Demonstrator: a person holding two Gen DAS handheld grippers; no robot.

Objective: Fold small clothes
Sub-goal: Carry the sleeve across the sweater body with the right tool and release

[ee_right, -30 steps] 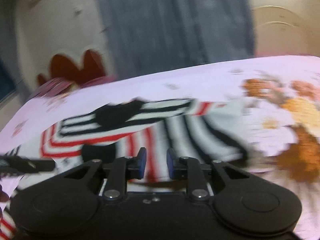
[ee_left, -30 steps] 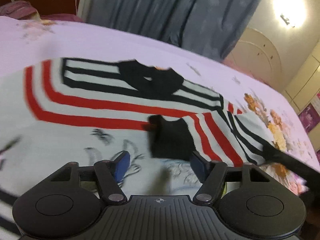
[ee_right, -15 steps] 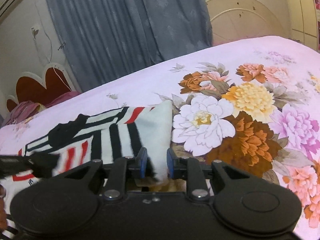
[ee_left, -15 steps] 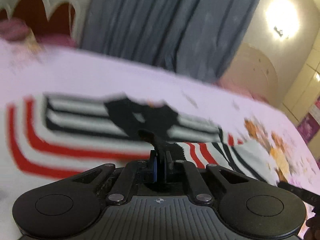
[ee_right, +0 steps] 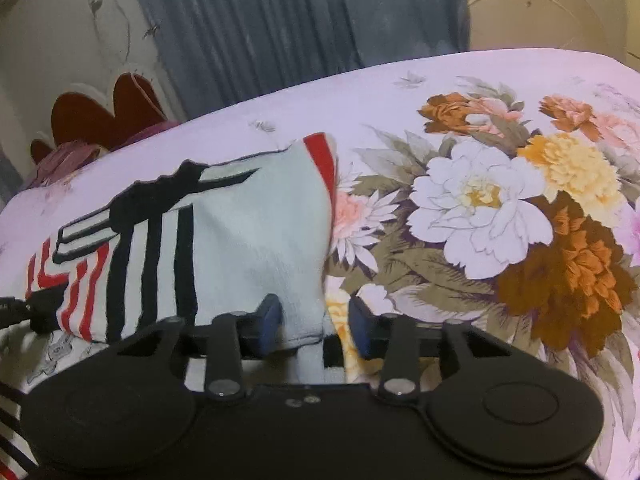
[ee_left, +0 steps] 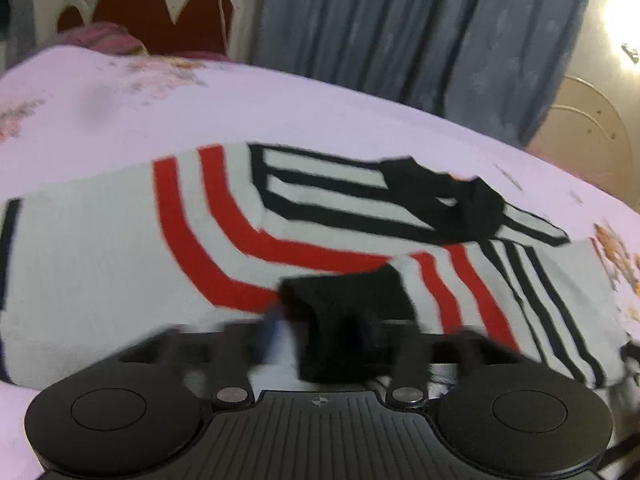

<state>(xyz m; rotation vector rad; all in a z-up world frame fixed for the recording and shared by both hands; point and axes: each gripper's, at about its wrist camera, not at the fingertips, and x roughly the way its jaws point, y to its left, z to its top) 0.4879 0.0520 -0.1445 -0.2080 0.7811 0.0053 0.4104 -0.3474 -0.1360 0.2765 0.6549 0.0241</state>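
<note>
Left wrist view looks down over the left gripper (ee_left: 336, 332) at a striped top (ee_left: 120, 240) spread on a pink floral bedsheet (ee_left: 280, 108). The picture is blurred, but the fingers stand apart, having just sprung wide, and a black cuff (ee_left: 348, 312) of the top lies in the gap between them. Whether the pads touch it I cannot tell, though nothing looks pinched. Red bands curve across the white cloth near the middle, and black bands run off to the right and along the far edge, where a black collar (ee_left: 440, 200) sits. At the far left stands a scalloped headboard (ee_left: 160, 12), and a blue curtain (ee_left: 400, 32) hangs beyond the bed.

From the right wrist view, the right gripper (ee_right: 314, 322) sits low at the right-hand end of the top (ee_right: 256, 240). Its blue pads (ee_right: 270, 316) are parted, having just eased open, and the white hem corner lies loose between them, close against the left pad and clear of the right one. The top stretches away to the left, black stripes first, then red. Just to its right the bedsheet (ee_right: 280, 96) shows big printed flowers (ee_right: 480, 208) in white, orange and yellow. The headboard (ee_right: 100, 116) and curtain (ee_right: 260, 28) stand at the far side.
</note>
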